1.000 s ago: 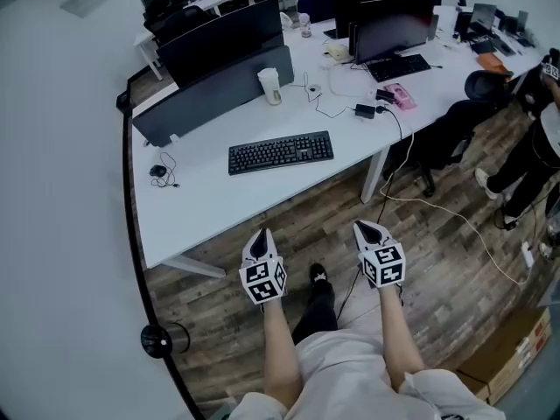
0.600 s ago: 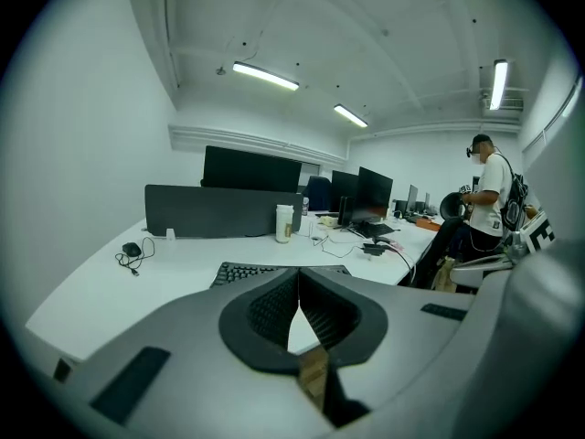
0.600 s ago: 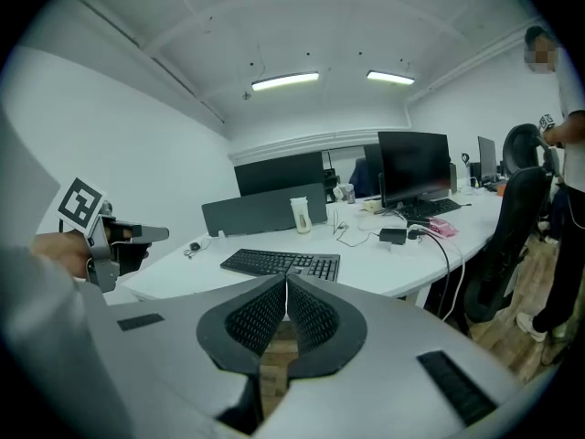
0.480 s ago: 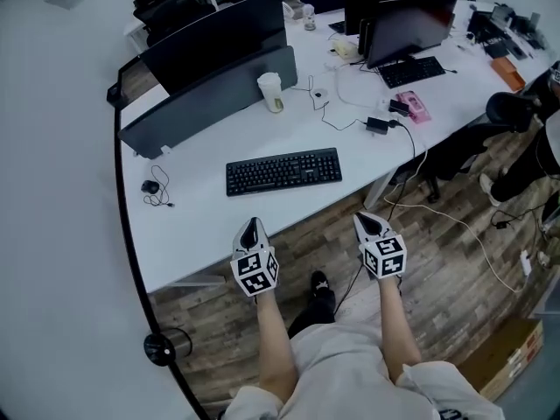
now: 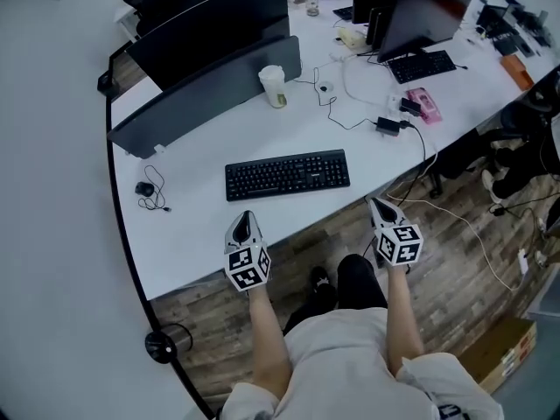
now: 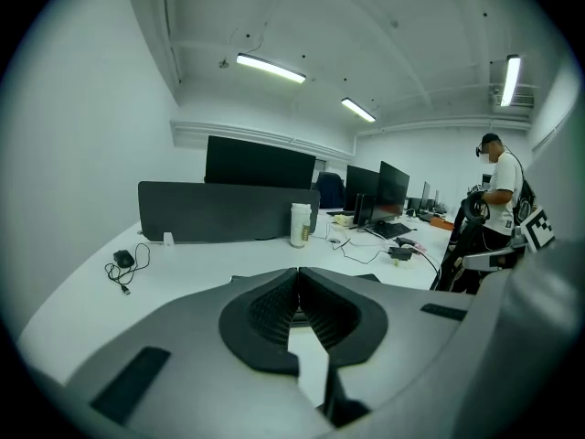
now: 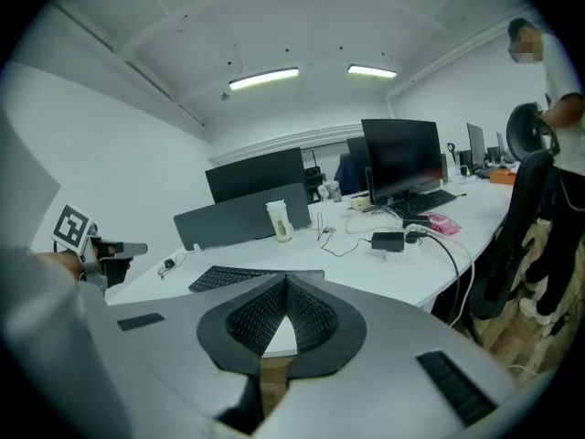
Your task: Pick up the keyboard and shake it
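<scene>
My left tongs [image 5: 246, 220], right tongs [image 5: 379, 205]: both closed, empty, near bench [image 5: 197, 230] edge. Ahead: keyboard [image 5: 287, 174] flat; cup [image 5: 274, 87] behind it, mouse [image 5: 144, 188] left.

The keyboard [image 5: 287, 174] lies on the desk [image 5: 201, 234], parallel to its front edge and a little back from it. Behind it a divider panel [image 5: 206, 94] stands across the desk, with a cup [image 5: 274, 86] just before the panel's right end. Well to the keyboard's left lies a mouse [image 5: 144, 189]. Off to the right sit a power adapter [image 5: 388, 124] and, farther back, a second keyboard [image 5: 423, 65] before a monitor [image 5: 420, 20]. The left gripper [image 5: 246, 218] hangs over the desk's front edge, before the keyboard's left end. The right gripper [image 5: 378, 205] is just off that edge, over the floor [image 5: 437, 261].
</scene>
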